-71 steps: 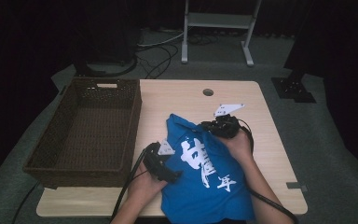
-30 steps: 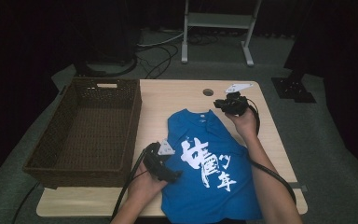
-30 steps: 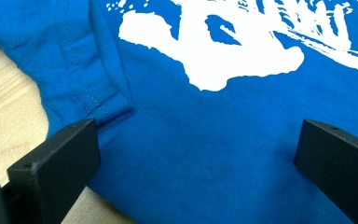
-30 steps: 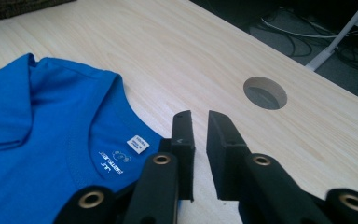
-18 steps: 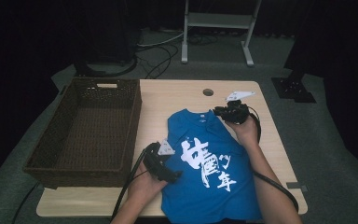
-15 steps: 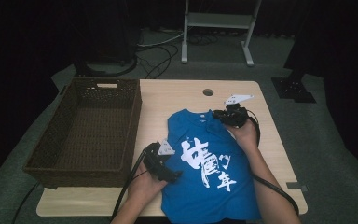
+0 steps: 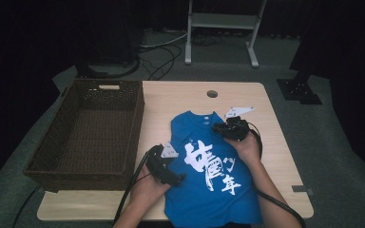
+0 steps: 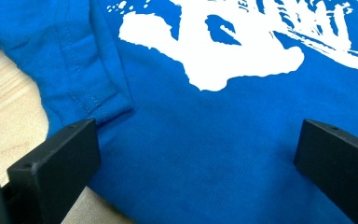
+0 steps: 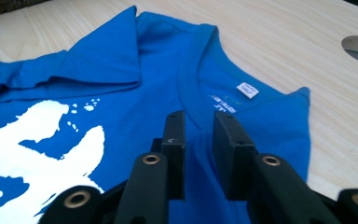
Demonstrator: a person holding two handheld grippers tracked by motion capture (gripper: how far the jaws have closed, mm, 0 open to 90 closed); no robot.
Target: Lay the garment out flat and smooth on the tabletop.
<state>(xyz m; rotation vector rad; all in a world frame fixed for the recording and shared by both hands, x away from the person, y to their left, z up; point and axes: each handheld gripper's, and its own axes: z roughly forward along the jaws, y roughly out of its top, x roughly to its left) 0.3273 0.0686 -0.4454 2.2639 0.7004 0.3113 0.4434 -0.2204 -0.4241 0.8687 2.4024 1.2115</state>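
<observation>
A blue T-shirt [image 7: 209, 190] with a white print lies flat on the wooden table [image 7: 180, 97], collar toward the far side. My left gripper [image 7: 177, 179] rests on the shirt's left edge, beside the folded-in sleeve. In the left gripper view it [image 8: 198, 154] stands wide open over the blue T-shirt [image 8: 205, 154]. My right gripper [image 7: 218, 128] is at the shirt's right shoulder. In the right gripper view it [image 9: 199, 128] points at the collar and its white label [image 9: 247, 90]. Its jaws are almost together, with only a narrow slit between them and no cloth seen pinched.
A dark wicker basket [image 7: 83, 171] stands at the table's left side, with nothing visible inside. A round cable hole [image 7: 212, 93] is in the tabletop beyond the collar. Bare wood lies to the shirt's right and far side. Cables trail off the near edge.
The crumpled shirt got spread flat. My right gripper had reached the far right of the table, then came back left and nearer onto the shirt's shoulder. The left gripper stayed put.
</observation>
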